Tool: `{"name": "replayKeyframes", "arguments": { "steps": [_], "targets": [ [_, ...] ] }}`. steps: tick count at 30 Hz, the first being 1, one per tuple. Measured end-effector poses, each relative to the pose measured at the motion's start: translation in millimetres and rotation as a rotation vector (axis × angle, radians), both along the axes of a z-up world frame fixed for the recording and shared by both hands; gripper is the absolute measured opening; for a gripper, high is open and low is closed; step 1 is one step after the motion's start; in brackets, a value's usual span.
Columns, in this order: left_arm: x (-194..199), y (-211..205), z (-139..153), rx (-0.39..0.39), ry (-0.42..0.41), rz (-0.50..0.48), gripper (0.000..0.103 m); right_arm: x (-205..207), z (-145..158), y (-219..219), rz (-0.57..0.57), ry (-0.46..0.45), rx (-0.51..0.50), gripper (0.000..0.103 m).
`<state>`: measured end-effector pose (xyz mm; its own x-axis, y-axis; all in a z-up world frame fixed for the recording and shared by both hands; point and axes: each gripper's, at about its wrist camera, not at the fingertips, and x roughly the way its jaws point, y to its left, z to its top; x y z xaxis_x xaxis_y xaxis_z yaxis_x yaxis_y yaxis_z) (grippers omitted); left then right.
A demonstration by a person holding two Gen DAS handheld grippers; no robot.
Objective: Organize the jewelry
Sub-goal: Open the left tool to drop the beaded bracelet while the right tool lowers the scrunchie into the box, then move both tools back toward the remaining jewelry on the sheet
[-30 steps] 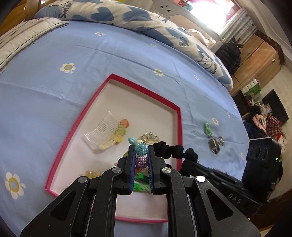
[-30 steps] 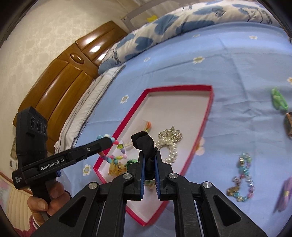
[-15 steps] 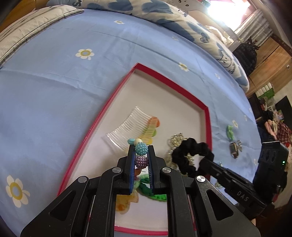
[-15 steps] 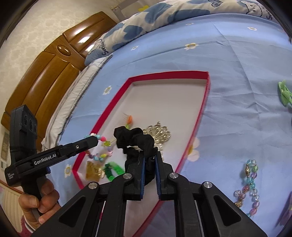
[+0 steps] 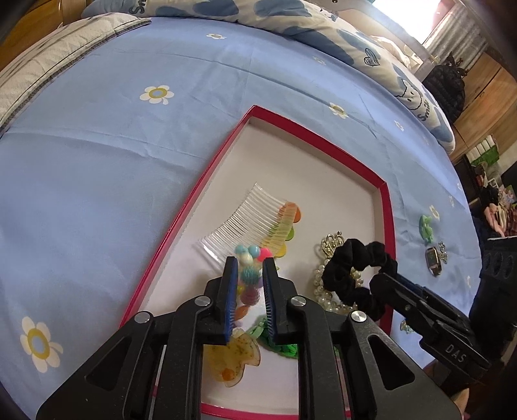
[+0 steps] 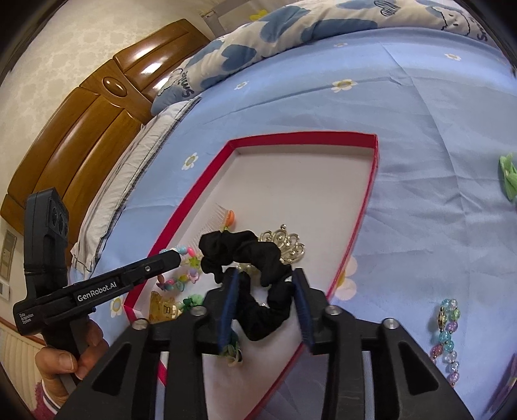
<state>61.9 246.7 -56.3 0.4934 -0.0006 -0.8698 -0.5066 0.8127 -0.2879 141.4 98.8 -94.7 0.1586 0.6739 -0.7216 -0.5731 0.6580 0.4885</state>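
A red-rimmed tray point(image 5: 206, 181) with a white floor lies on the blue bedsheet; it also shows in the right wrist view point(image 6: 303, 135). My left gripper point(image 5: 251, 263) stands slightly open over the tray, the colourful bead bracelet point(image 5: 250, 278) loose between its jaws. My right gripper point(image 6: 265, 274) is open, and the black scrunchie point(image 6: 248, 258) lies between its fingers over the tray. In the tray lie a clear comb point(image 5: 245, 219), a gold crown with pearls point(image 5: 332, 245), a yellow clip point(image 5: 232, 358) and a green piece point(image 5: 278, 339).
On the sheet right of the tray lie a green clip point(image 5: 426, 226), a small watch point(image 5: 433, 260) and a pastel bead bracelet point(image 6: 447, 339). A patterned duvet point(image 5: 323, 29) is at the far side. A wooden headboard point(image 6: 80, 129) stands to the left.
Both grippers have opened. The right one released the scrunchie over the tray; the left one loosened on the bead bracelet. Both have moved forward over the tray.
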Motion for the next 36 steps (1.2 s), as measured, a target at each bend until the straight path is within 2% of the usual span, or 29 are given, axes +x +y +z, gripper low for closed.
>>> {"name": "replayKeyframes", "arguments": {
  "steps": [5,13,17,18,36],
  "targets": [
    [-1.8,-1.0,3.7,0.011,-0.004,-0.004,0.021,3.8,-0.4,-1.7,-0.014,0.003,0.002,0.045],
    [-2.0,-2.6,6.4,0.007,-0.008,-0.008,0.021,2.7,2.3,-4.2,-0.02,-0.005,0.003,0.045],
    [-2.9,-4.2,9.6,0.005,-0.014,-0.008,0.025,1.3,6.2,-8.2,-0.021,-0.01,0.006,0.05],
    [-3.3,-5.1,10.4,0.005,-0.016,-0.007,0.028,0.6,7.4,-10.1,-0.022,-0.01,0.008,0.05],
    [-12.8,-37.2,41.0,0.004,-0.079,-0.043,0.031,-15.5,29.7,-64.5,-0.084,-0.027,0.044,0.052]
  ]
}}
